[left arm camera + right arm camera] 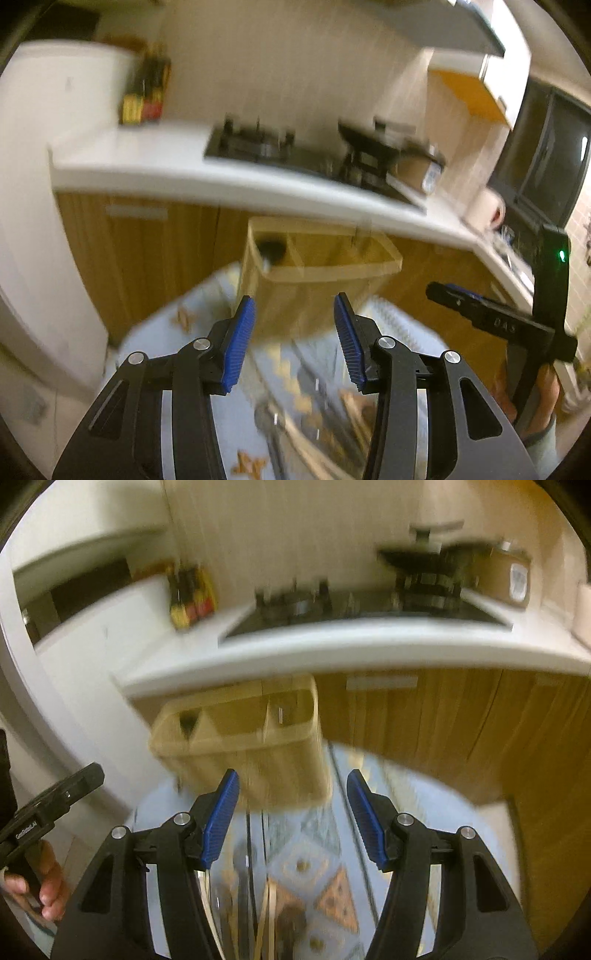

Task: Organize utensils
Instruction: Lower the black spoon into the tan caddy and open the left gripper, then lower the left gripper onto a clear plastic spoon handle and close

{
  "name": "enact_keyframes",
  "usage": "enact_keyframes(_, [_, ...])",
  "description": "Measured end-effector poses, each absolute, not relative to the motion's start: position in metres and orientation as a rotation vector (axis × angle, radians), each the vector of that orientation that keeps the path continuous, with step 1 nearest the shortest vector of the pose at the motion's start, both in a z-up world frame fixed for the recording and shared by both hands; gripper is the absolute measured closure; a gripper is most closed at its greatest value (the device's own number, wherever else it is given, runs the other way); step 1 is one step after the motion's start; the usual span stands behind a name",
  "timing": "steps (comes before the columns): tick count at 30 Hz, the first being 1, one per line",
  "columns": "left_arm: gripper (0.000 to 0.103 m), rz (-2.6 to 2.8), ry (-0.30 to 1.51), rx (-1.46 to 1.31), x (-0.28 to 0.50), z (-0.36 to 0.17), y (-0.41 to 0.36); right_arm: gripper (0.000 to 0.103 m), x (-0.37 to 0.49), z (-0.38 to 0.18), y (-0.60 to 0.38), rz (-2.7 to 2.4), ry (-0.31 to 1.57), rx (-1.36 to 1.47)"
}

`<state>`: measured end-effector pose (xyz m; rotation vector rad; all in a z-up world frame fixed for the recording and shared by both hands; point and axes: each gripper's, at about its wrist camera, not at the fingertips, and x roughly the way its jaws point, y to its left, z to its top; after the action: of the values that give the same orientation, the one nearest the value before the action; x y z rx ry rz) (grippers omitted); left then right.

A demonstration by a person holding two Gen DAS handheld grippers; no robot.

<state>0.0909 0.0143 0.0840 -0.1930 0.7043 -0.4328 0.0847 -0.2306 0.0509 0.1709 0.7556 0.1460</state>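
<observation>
While both grippers gape empty, utensils (258, 904) (blurred) lie before the organizer (243, 738).

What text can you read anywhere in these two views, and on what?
"DAS": on the right gripper, seen from the left wrist; partly readable.
"GenRobot.AI": on the left gripper, seen from the right wrist; small, likely reading.
Box label and bottles on the counter: too blurred to read.

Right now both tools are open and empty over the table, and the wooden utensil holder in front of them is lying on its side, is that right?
Not quite. The wooden utensil holder stands upright, its divided compartments open at the top, as both wrist views show. The rest holds: the left tool and the right tool are open and empty over the table.
</observation>
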Motion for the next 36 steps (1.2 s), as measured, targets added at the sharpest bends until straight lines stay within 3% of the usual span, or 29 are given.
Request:
enact_keyframes(8, [0.061, -0.464, 1.003, -0.123, 0.086, 0.008, 0.012, 0.047, 0.076, -0.036, -0.228, 0.225, 1.125, 0.202])
enact_keyframes(13, [0.062, -0.486, 1.11, -0.106, 0.087, -0.023, 0.013, 0.054, 0.06, -0.069, -0.217, 0.27, 1.264, 0.178])
enact_keyframes(17, [0.062, -0.502, 1.161, -0.11, 0.085, -0.037, 0.012, 0.067, 0.051, -0.079, -0.208, 0.281, 1.316, 0.143])
enact_keyframes(21, [0.066, -0.507, 1.19, -0.085, 0.083, -0.045, 0.006, 0.072, 0.048, -0.084, -0.202, 0.277, 1.333, 0.102])
enact_keyframes(33, [0.072, -0.449, 1.206, 0.177, 0.085, -0.048, -0.031, 0.073, 0.052, -0.087, -0.178, 0.186, 1.399, -0.018])
enact_keyframes(36, [0.084, -0.446, 1.22, 0.249, 0.092, -0.05, -0.041, 0.073, 0.059, -0.087, -0.175, 0.179, 1.43, 0.004])
